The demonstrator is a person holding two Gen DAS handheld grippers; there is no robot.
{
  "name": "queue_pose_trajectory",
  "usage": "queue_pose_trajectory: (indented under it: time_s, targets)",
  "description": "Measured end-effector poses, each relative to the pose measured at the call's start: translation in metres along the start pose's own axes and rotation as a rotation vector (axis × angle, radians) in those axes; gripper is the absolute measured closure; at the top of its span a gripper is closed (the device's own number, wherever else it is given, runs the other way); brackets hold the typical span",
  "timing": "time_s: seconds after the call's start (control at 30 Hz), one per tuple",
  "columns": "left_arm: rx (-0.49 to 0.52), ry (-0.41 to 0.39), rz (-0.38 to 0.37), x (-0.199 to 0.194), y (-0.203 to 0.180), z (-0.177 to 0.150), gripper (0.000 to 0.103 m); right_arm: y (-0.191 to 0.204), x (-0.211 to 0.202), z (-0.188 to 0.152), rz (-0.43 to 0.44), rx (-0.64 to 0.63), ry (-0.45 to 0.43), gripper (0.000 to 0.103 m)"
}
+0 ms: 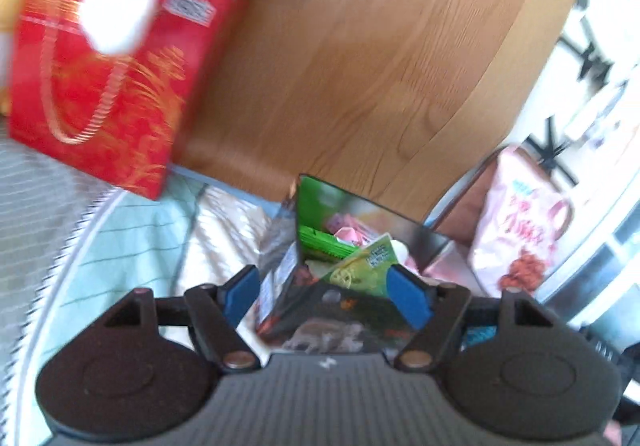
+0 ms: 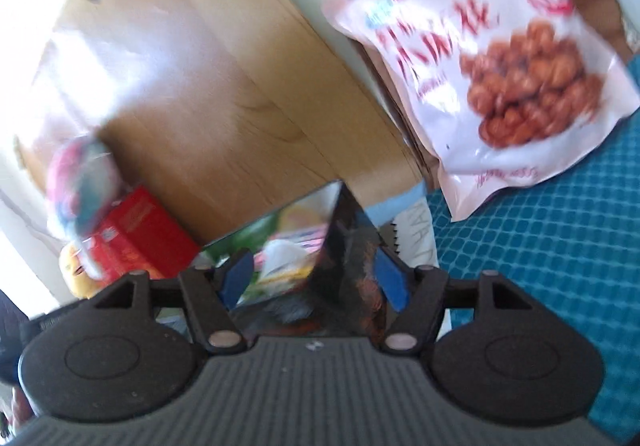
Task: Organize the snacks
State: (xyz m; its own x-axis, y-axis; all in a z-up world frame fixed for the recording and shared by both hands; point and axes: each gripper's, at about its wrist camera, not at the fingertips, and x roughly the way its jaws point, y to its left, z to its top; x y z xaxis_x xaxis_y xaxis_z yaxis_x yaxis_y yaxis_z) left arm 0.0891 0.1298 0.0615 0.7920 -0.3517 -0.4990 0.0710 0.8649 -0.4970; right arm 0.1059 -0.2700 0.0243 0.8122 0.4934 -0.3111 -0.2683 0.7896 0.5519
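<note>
Wooden floor (image 1: pixel 360 58), light brown planks. Teal checked cloth (image 2: pixel 560 246) at right. Pale striped fabric (image 1: pixel 120 238) at left. Yellow plush toy (image 2: pixel 76 272), partly hidden.

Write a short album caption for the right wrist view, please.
Right gripper open around a dark snack box's corner, pink snack bag beyond.

Open snack box (image 1: pixel 320 310) between parted left gripper (image 1: pixel 326 286) jaws.

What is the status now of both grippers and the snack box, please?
Left hand-held gripper open, right hand-held gripper open, each astride the open snack box. Pads not pressing. Pink snack bag lies beyond, apart. Nothing blocking.
</note>
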Motion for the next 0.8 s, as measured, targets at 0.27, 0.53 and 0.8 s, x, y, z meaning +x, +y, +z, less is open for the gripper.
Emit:
queue_pose_trajectory:
  time_s: [0.27,0.53,0.8]
  targets:
    - [0.037,0.077,-0.029,-0.040,0.018,-0.072,0.026,0.047,-0.013,-0.099,0.011,-0.456,0.285,0.009]
    - [0.053,0.052,-0.017,-0.047,0.028,-0.100,0.026,0.101,-0.005,-0.133,-0.016,-0.773,0.300,0.042]
    - [0.053,0.043,-0.021,-0.049,0.031,-0.104,0.025,0.124,-0.036,-0.174,0.025,-1.056,0.266,0.087]
